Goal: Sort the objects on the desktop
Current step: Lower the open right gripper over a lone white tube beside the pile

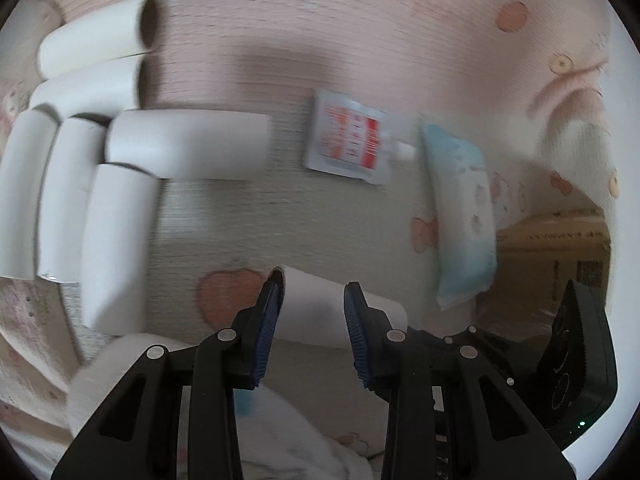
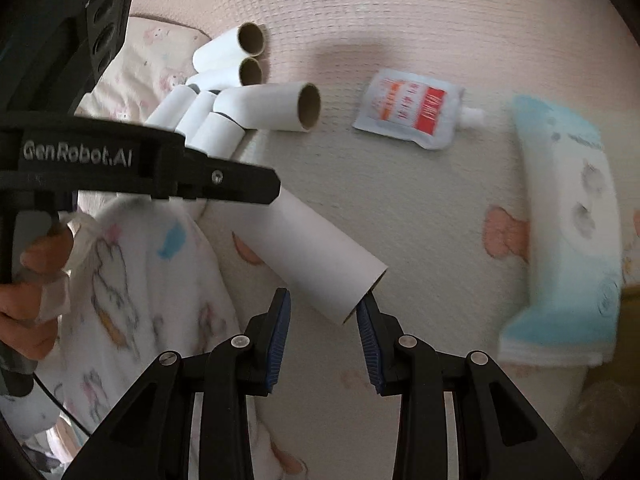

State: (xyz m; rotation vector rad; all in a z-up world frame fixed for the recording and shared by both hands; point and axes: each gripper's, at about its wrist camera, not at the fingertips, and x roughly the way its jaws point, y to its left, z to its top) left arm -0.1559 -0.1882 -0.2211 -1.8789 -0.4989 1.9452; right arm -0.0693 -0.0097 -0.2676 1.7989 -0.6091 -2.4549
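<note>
A white cardboard tube (image 1: 316, 308) sits crosswise between the blue pads of my left gripper (image 1: 312, 292), which is shut on it. From the right wrist view the same tube (image 2: 316, 252) slants down out of the black left gripper (image 2: 224, 180), lifted above the mat. Its open lower end hangs just beyond the tips of my right gripper (image 2: 324, 300), whose jaws stand apart with nothing pressed between them. Several more white tubes (image 1: 120, 140) lie piled at the left (image 2: 248, 100).
A red-and-white spouted pouch (image 2: 412, 108) and a blue-and-white tissue pack (image 2: 568, 240) lie on the patterned pink mat (image 2: 400, 20). A printed white cloth (image 2: 132, 280) lies under the left gripper, held by a hand (image 2: 36, 256). A cardboard box (image 1: 556, 240) stands beyond the mat's edge.
</note>
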